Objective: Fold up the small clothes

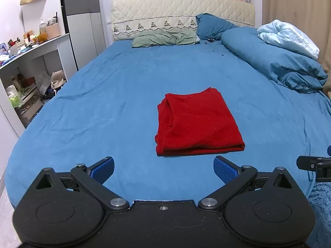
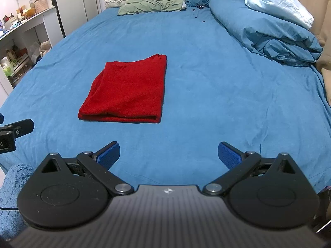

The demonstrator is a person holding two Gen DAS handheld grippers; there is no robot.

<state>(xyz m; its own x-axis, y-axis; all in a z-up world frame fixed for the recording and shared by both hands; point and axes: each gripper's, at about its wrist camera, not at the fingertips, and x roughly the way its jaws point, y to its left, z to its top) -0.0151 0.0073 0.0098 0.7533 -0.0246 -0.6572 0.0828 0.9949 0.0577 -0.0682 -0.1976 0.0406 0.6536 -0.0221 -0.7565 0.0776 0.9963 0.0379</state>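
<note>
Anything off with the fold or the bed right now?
Mostly tidy. The red knit garment lies folded flat on the blue bedsheet, but its left side bunches, so layers are not flush. A few small dark specks sit on the sheet near the pillows. Left gripper and right gripper are open, clear of it.

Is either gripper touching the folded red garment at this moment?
Apart. In the left wrist view, bare blue sheet separates the open left gripper from the red garment; the right wrist view shows the same gap for the right gripper.
</note>
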